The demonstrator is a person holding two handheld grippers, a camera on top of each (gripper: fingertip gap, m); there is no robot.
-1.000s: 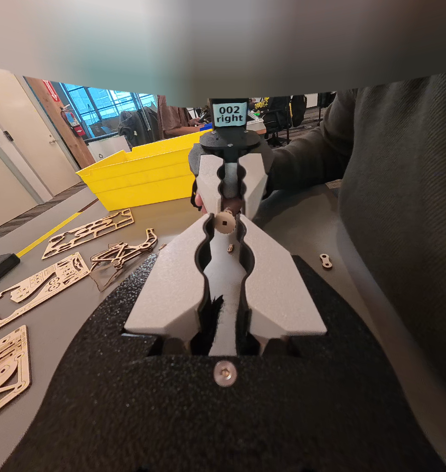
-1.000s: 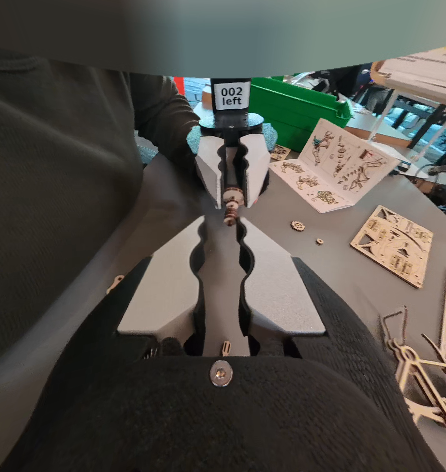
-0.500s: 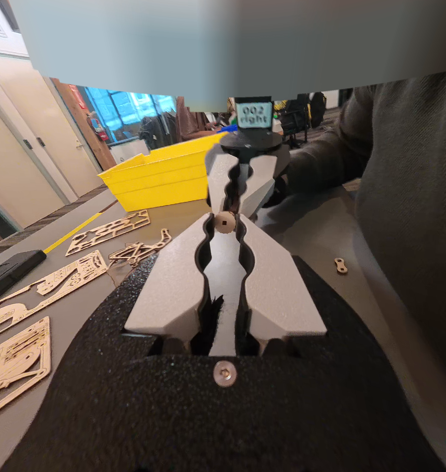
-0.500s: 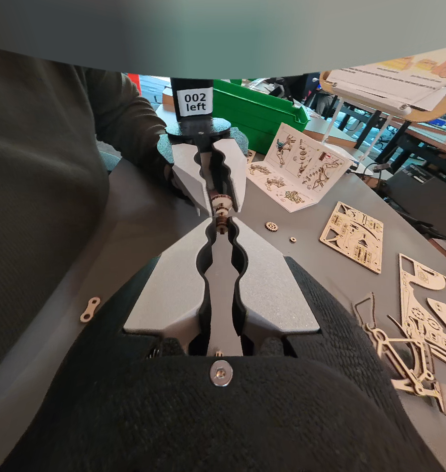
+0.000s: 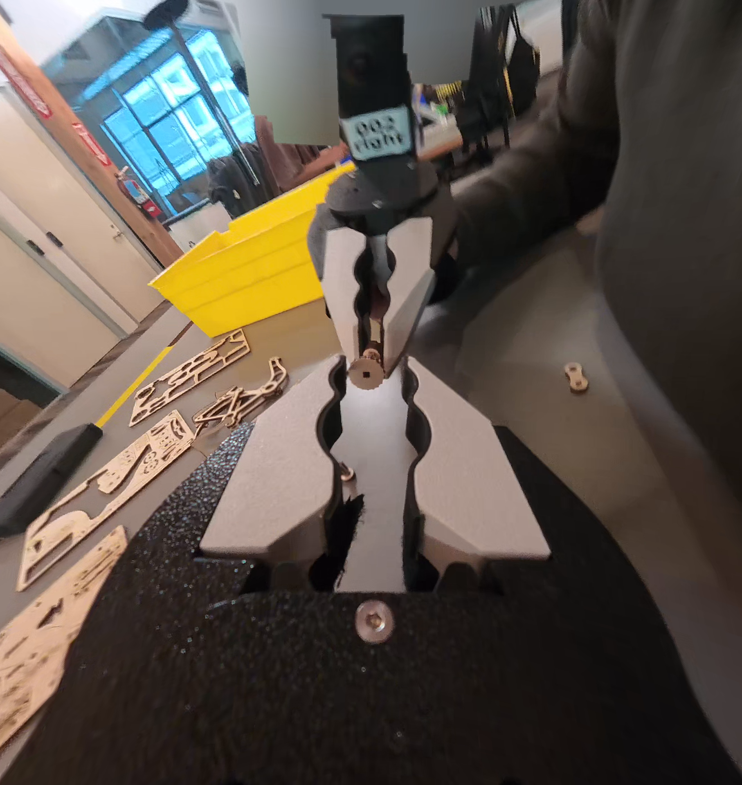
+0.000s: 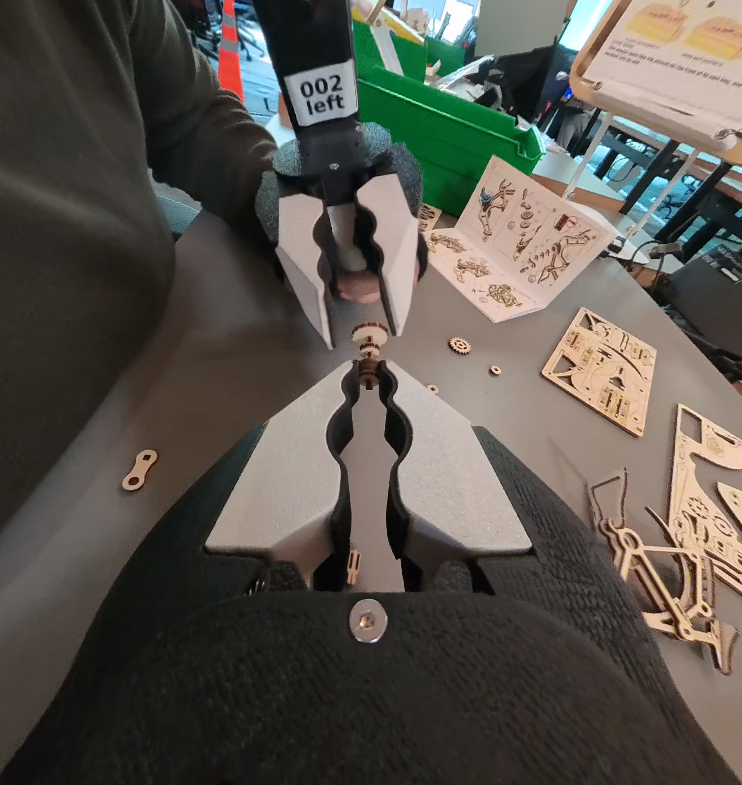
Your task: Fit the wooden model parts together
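Wooden gear stack [image 6: 367, 354] hangs in mid-air over the table [image 6: 242, 323]. My right gripper [image 6: 367, 374] pinches its lower end; my left gripper [image 5: 371, 374] is spread apart around the top gear. It's light and snappable, I'd guess, so grip the axle, not the teeth.

White printed label [image 6: 320, 100] on left gripper [image 6: 363, 337] mast: legible, short tag. Right gripper [image 5: 371, 361] label [image 5: 378, 138]: blurred. Instruction leaflet [image 6: 518, 242], stand sheet [image 6: 675, 46], red pillar signs [image 5: 91, 144]: print unreadable.
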